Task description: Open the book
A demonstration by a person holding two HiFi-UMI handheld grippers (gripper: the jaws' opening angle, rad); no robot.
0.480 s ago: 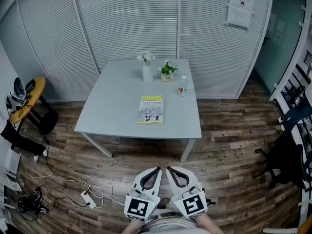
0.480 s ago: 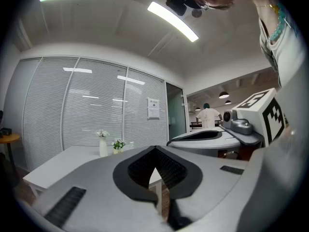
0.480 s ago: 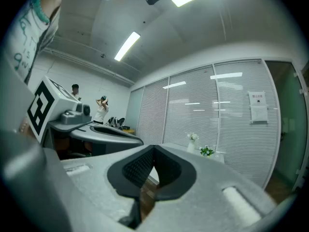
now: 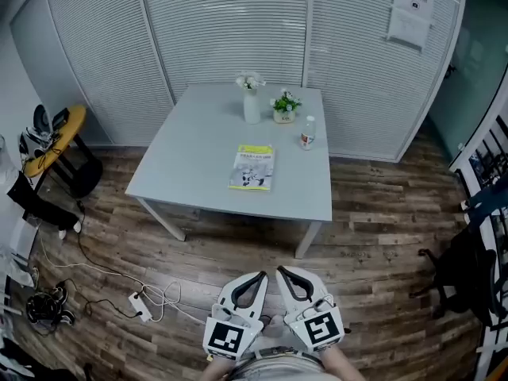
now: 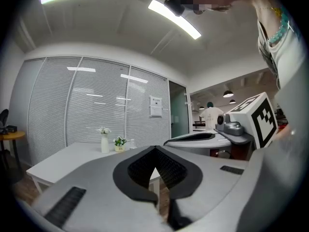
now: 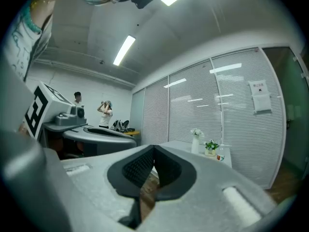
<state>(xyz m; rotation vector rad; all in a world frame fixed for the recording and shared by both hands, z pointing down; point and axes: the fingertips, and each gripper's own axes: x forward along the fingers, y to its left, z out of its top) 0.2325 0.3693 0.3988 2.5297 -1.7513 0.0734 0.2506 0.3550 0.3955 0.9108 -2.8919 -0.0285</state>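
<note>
Okay, both tongs were closed and empty. The left tongs (image 4: 259, 277) had their tips pressed together with nothing between them, and the right tongs (image 4: 281, 273) were the same. Each gripper view showed only floor through the gap behind the tips. The pair sat side by side, low in the head view and close to the person's body, pointing roughly level toward the bench (image 4: 190, 161). They were probably parked like that because no reach had started: the bench stood well apart from them, across a strip of wood floor (image 4: 373, 236).

The book (image 4: 253, 167) lay flat and closed, cover up, near the middle of the bench and a bit toward the near edge. That spot looked handy for a reach from the front. A vase (image 4: 251, 105), a small potted plant (image 4: 285, 108) and a bottle (image 4: 307, 133) sat at the far side, clear of the book, so nothing would block the cover swinging open. A power strip with cables (image 4: 141, 308) lay on the floor to the left.

Versus the earlier frame, the bench and book sat slightly higher and more to the right in the head view, so the camera had shifted. The book kept its spot on the bench and stayed closed. The tongs held the same low position, closed as before. The task had not started.
</note>
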